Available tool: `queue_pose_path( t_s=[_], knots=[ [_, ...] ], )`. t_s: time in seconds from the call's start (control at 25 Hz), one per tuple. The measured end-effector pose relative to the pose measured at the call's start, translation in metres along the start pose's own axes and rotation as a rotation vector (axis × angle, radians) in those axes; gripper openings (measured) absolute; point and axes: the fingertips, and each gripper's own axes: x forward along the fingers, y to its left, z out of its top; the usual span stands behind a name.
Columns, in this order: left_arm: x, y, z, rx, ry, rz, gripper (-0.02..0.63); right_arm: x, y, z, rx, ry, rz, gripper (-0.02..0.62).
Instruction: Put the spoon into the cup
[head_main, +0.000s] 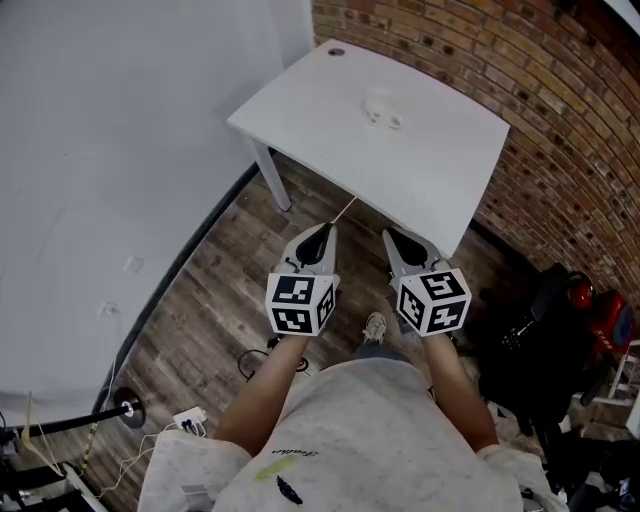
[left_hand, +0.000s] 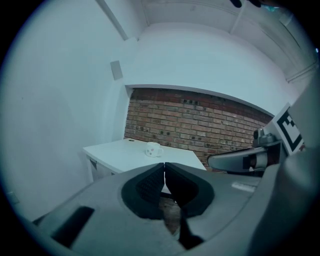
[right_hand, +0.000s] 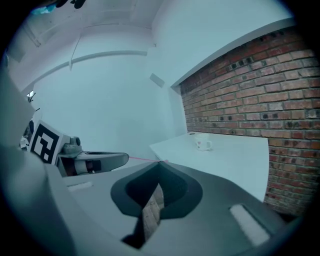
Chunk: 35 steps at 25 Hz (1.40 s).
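Observation:
A white cup (head_main: 383, 108) with small dots stands on the white table (head_main: 430, 170) by the brick wall. It also shows in the left gripper view as the cup (left_hand: 153, 149) and in the right gripper view as the cup (right_hand: 202, 144). I cannot make out a spoon in any view. Both grippers hang side by side over the wooden floor, short of the table's near edge. The left gripper (head_main: 322, 232) (left_hand: 164, 164) is shut with nothing in it. The right gripper (head_main: 395, 240) (right_hand: 160, 162) is shut and empty too.
A brick wall (head_main: 560, 150) runs behind and right of the table, a white wall (head_main: 110, 150) to the left. Dark bags (head_main: 540, 340) and red items lie on the floor at right. Cables and a power strip (head_main: 190, 420) lie bottom left. A table leg (head_main: 271, 178) stands near left.

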Motion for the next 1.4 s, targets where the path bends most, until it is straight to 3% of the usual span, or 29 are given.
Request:
queue_pose_path(
  t_s=[0.76, 1.4],
  knots=[
    [0.139, -0.016, 0.037, 0.021, 0.028, 0.061, 0.004, 0.061, -0.127, 0.045, 0.039, 0.001, 0.065, 0.009],
    [0.198, -0.007, 0.063, 0.035, 0.010, 0.058, 0.003, 0.098, -0.173, 0.074, 0.033, -0.018, 0.060, 0.009]
  ],
)
